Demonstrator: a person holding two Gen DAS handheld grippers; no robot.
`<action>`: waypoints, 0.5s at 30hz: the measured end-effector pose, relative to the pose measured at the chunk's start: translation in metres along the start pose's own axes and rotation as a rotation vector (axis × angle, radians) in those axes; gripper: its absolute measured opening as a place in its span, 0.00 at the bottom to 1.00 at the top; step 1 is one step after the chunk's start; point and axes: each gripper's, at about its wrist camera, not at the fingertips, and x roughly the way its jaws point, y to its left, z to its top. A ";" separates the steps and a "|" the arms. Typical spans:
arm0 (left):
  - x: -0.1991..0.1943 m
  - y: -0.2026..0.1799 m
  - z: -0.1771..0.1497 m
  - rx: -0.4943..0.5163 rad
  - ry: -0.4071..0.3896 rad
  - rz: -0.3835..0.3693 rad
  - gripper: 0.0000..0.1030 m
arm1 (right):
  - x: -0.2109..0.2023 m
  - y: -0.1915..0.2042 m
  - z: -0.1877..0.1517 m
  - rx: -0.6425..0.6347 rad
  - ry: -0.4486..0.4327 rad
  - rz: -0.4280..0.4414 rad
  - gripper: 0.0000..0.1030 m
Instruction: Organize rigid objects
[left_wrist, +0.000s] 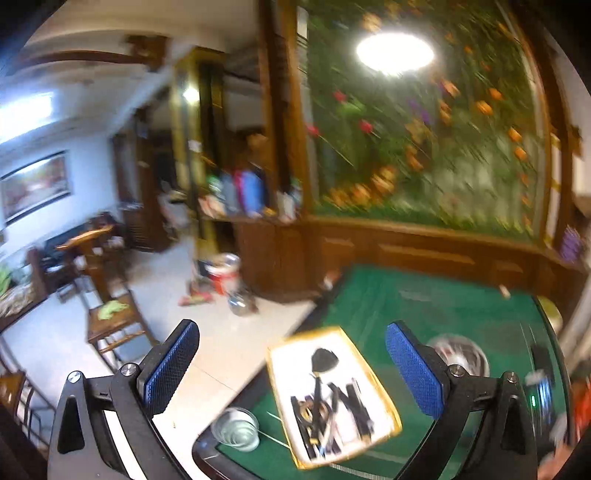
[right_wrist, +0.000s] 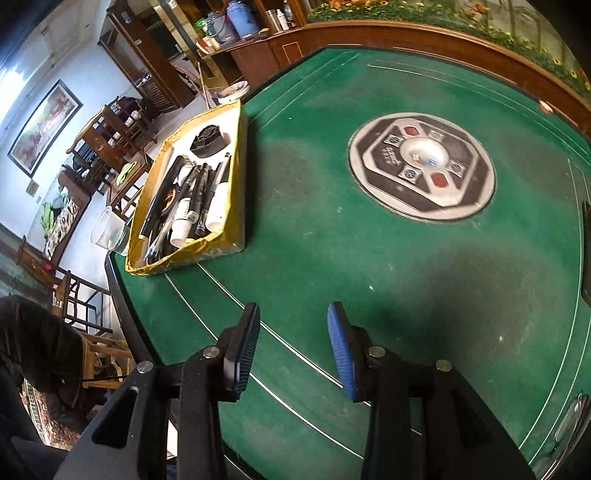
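A shallow box with yellow taped edges (right_wrist: 236, 177) sits at the left side of the green table (right_wrist: 332, 258). It holds several black and white pens (right_wrist: 199, 192) and a black round part (right_wrist: 208, 142). My right gripper (right_wrist: 293, 347) is open and empty, low over the table's near edge, right of the box. In the blurred left wrist view the box (left_wrist: 388, 417) lies below my left gripper (left_wrist: 291, 365), which is open, empty and raised above the table.
A round grey and black control hub (right_wrist: 421, 166) sits in the table's middle. A clear glass cup (right_wrist: 107, 230) stands at the table's left edge beside the box. Wooden chairs (left_wrist: 114, 325) and a tiled floor lie left of the table. A wooden cabinet wall runs behind.
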 end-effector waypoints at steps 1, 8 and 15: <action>-0.001 -0.001 -0.001 -0.004 0.003 0.004 0.99 | -0.002 -0.002 -0.001 0.004 -0.001 0.003 0.36; 0.014 -0.022 -0.011 0.061 0.115 -0.048 0.99 | -0.010 -0.010 -0.007 0.017 -0.016 -0.001 0.37; 0.013 -0.025 -0.016 0.011 0.144 -0.134 0.99 | -0.013 -0.019 -0.011 0.040 -0.019 -0.010 0.37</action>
